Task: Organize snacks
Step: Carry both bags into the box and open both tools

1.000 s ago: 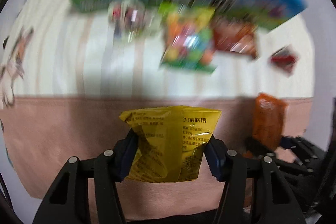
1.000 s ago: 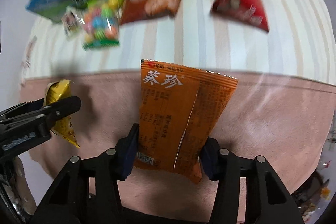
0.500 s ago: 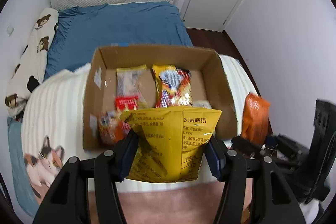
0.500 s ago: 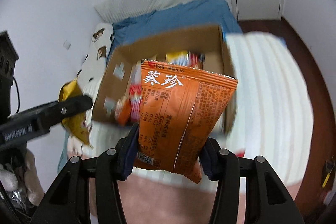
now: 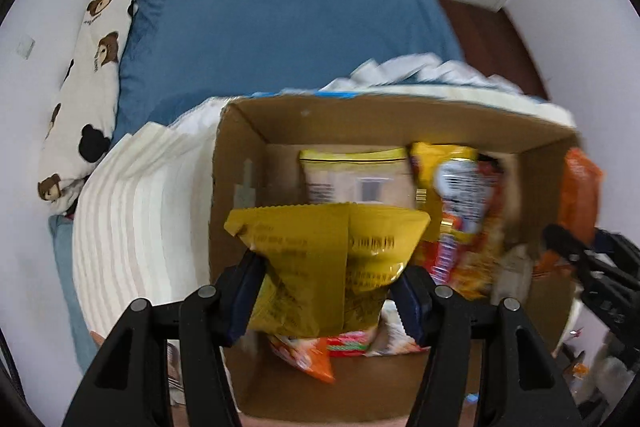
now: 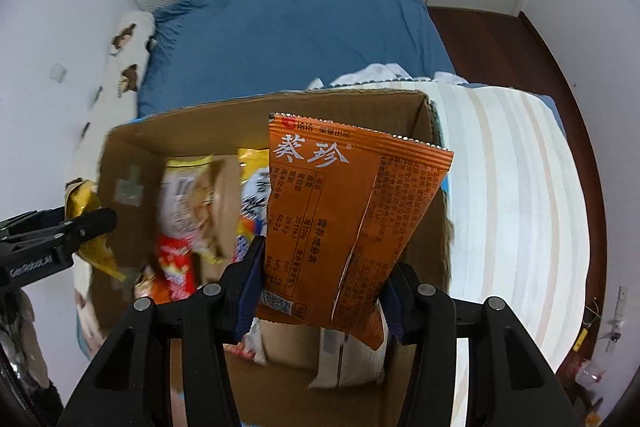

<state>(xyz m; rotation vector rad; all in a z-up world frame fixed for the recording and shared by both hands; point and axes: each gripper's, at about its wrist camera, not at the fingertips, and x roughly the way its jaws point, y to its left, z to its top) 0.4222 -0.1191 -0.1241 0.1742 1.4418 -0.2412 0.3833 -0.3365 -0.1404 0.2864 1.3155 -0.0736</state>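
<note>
A big bed with a blue sheet fills the top of both views, and a white pillow with little bears lies along its side at about 9 o'clock in the left wrist view. A striped white blanket lies on the bed, and a brown cardboard box sits on it with its top open. Many snack bags lie inside the box, some blurry, like a tan bag with a yellow top at the far wall. The left gripper points forward over the box, and its jaws pinch a yellow snack bag by both sides. The right gripper points over the box too, at about 3 o'clock from the left one. Its jaws squeeze an orange snack bag, which stands up tall and tilts a little.
</note>
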